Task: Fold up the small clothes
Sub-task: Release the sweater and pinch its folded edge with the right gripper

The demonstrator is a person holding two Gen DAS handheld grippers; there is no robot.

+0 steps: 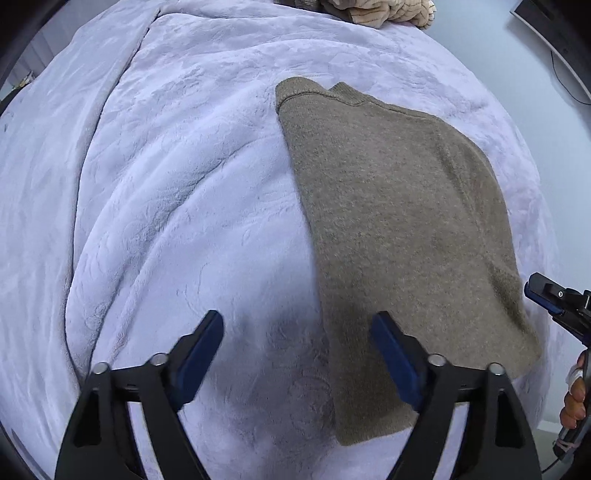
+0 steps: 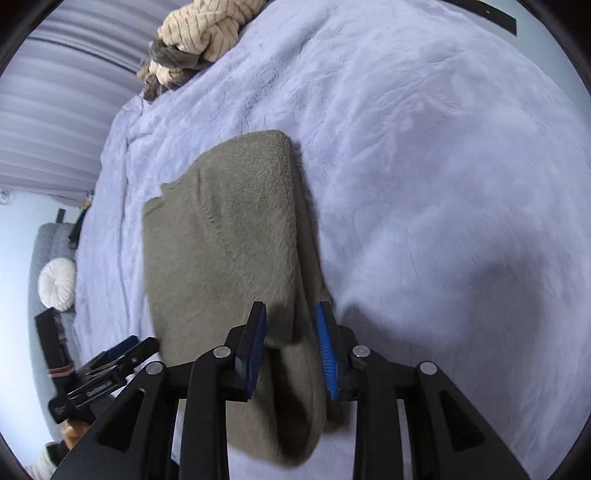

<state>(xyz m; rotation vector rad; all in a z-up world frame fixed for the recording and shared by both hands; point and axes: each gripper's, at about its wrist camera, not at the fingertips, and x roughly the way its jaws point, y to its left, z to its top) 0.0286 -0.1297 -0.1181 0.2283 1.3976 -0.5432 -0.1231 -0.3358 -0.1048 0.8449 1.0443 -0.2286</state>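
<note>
left wrist view: my left gripper (image 1: 297,354) is open, empty, over the blanket (image 1: 166,184). folded sweater (image 1: 399,221) lies flat near the blanket's right edge. my right gripper (image 2: 290,350) stands part open around its near fold, pads clear.

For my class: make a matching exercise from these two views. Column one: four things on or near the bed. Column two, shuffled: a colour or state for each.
1. sweater
2. blanket
3. pile of clothes
4. round cushion

A. white, beside the bed
B. cream and grey, heaped at the far end of the bed
C. taupe, folded on the bed
D. pale lilac, spread over the bed

Pairs: 1-C, 2-D, 3-B, 4-A
</note>
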